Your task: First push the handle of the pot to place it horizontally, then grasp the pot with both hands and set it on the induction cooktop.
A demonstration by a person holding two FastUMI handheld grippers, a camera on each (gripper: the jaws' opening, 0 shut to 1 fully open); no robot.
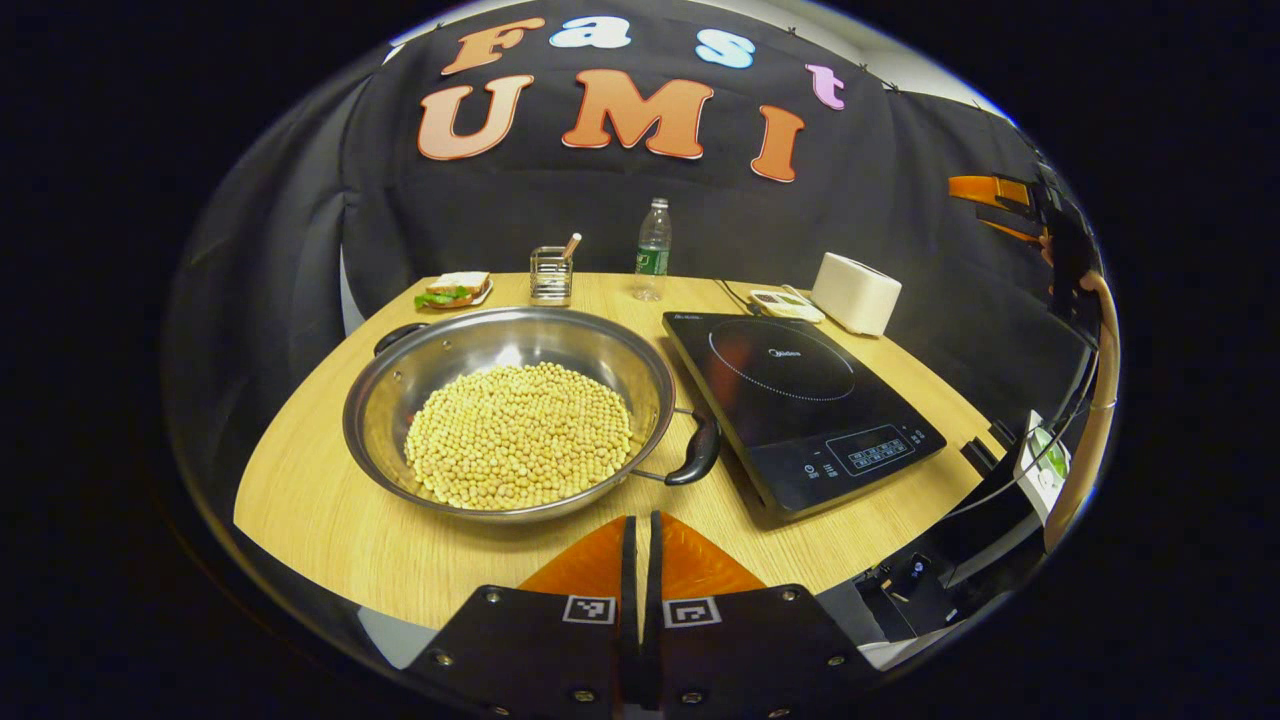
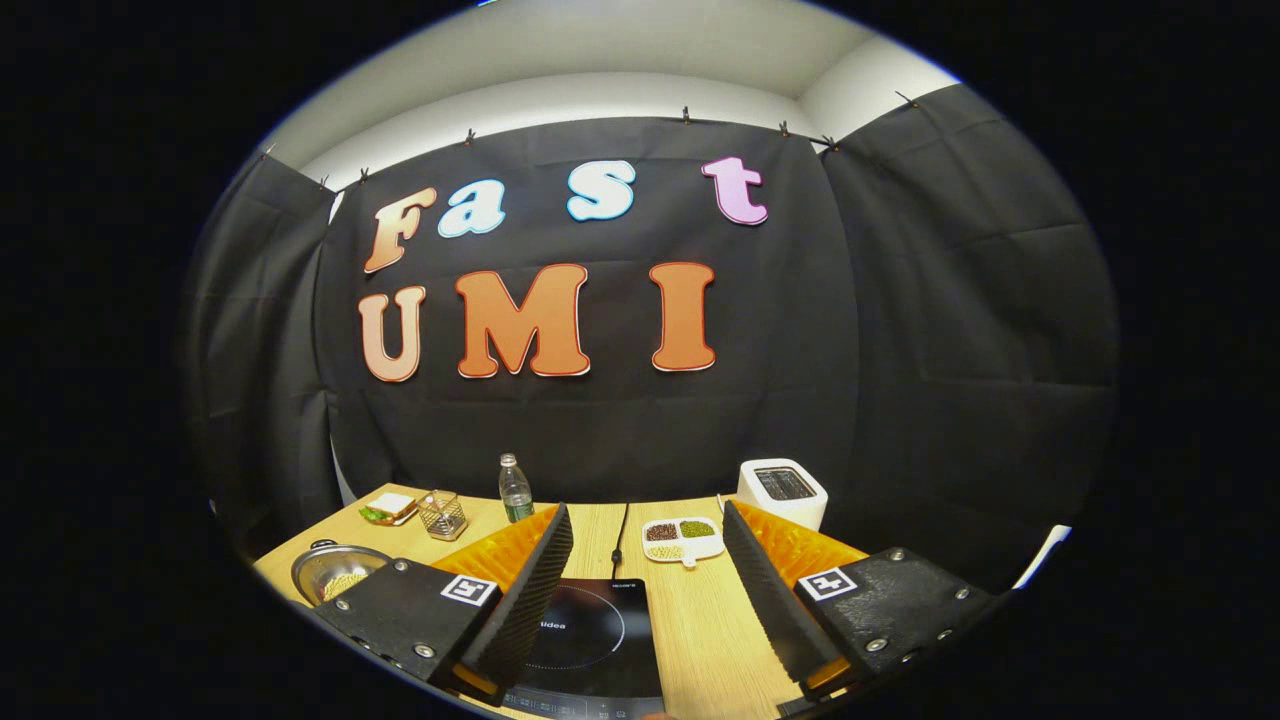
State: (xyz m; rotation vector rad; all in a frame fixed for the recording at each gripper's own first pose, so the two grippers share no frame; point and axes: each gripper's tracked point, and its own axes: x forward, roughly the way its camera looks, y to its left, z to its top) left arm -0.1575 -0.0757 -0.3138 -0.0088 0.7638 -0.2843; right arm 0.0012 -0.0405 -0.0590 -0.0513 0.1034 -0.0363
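In the left gripper view the left gripper (image 1: 640, 545) sits at bottom centre with its two fingers clenched together, holding nothing, above the near edge of the wooden table (image 1: 330, 520). Just above it, centre-left, stands one steel pot (image 1: 508, 412) full of pale beans, with one black handle (image 1: 697, 450) at its lower right, close to the induction cooktop (image 1: 800, 405), and a second handle (image 1: 398, 337) at its upper left. The cooktop lies right of centre, apart from the pot's bowl.

The right gripper view looks higher, mostly at the cloth wall. The right gripper (image 2: 648, 560) stands released at the bottom, fingers well apart, with the cooktop (image 2: 590, 630) between them. The pot (image 2: 335, 572) is small at lower left, partly cut off.

Counted along the far side in this view: one sandwich plate (image 2: 390, 508), one wire holder (image 2: 441, 514), one water bottle (image 2: 515, 490), one divided dish (image 2: 683, 539) with three fillings, one white toaster (image 2: 782, 492)
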